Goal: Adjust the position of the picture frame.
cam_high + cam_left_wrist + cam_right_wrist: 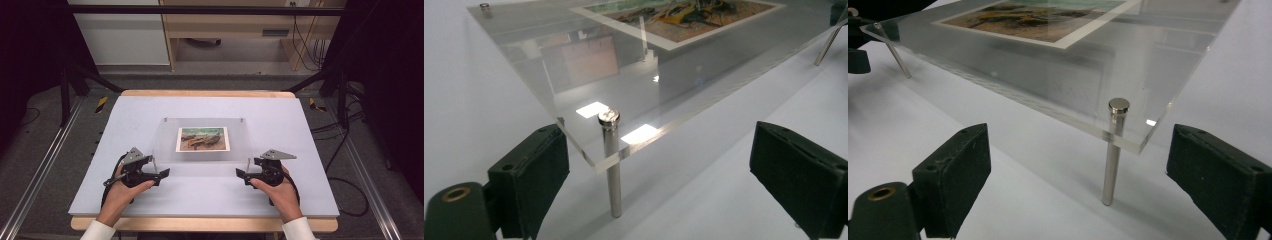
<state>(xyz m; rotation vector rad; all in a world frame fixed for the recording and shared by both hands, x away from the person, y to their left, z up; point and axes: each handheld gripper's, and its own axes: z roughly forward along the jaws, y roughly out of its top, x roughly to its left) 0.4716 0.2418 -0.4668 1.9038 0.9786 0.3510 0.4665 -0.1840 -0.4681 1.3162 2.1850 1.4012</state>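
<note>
Acrylic frame (202,141) corners sit between both claws (jaws apart).

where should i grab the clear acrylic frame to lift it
By its two near corners, one gripper each, coming in level from the person's side. The acrylic frame slopes on metal pins, so the near edge stands clear of the table for fingers to slip under.
</note>
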